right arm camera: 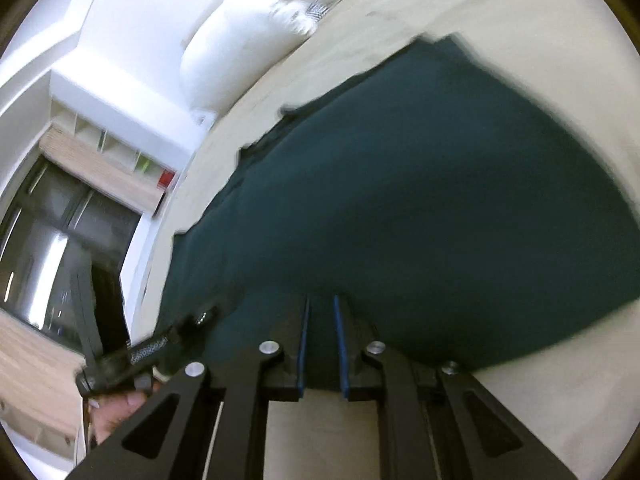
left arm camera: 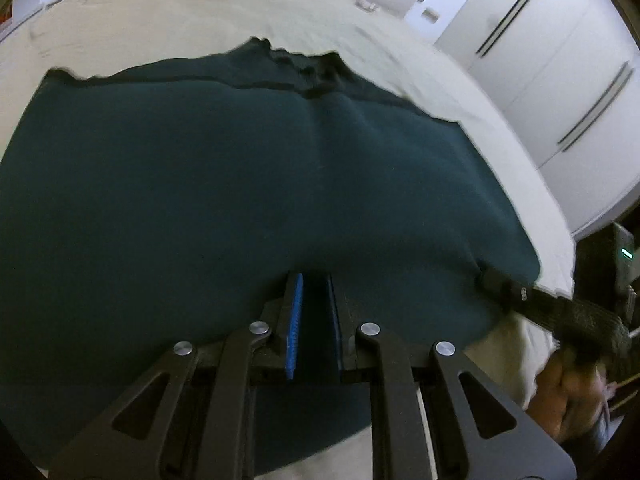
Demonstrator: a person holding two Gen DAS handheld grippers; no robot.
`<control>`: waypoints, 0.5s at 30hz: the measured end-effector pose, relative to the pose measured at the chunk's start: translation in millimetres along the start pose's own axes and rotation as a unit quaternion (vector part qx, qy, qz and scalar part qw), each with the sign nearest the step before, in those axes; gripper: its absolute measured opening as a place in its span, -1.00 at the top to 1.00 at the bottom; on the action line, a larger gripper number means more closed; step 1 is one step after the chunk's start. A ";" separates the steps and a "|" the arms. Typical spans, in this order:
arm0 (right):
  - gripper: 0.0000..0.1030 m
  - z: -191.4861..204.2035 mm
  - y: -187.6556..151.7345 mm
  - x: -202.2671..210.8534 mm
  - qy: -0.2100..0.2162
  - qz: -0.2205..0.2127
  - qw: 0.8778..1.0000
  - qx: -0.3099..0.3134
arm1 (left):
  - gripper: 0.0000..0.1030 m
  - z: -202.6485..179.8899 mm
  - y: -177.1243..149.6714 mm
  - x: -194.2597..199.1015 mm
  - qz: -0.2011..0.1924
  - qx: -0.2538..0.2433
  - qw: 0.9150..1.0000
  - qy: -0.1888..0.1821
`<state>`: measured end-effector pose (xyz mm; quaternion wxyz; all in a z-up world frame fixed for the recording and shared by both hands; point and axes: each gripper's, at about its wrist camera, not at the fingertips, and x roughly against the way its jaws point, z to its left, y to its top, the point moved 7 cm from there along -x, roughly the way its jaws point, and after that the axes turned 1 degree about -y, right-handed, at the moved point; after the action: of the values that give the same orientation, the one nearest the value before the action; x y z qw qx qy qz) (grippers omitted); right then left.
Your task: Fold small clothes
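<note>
A dark green garment [left arm camera: 248, 184] lies spread across the cream bed [left arm camera: 168, 28], reaching its near edge. The left gripper [left arm camera: 314, 280] and right gripper [right arm camera: 321, 300] each pinch that near hem, side by side, the cloth stretching away ahead.

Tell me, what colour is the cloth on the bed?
Dark teal green, plain with no pattern. The cloth shows best in the left wrist view.

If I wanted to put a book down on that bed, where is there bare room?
The cream bedcover lies bare between the dark green garment and the white pillows at the head. A narrower strip runs beside the garment toward the wardrobe. The near edge is crowded: the left gripper and right gripper meet the cloth there.
</note>
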<state>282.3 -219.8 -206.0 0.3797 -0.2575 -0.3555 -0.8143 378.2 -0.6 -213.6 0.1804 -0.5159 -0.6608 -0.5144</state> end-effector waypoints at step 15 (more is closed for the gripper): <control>0.27 54.3 63.2 1.5 0.064 -0.061 0.996 0.018 | 0.76 55.9 -9.8 69.5 -0.090 0.038 0.995 0.036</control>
<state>340.3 -207.3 -147.4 0.3557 -0.1760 -0.3605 -0.8442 358.0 82.9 -187.6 0.1767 -0.4284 -0.7168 -0.5211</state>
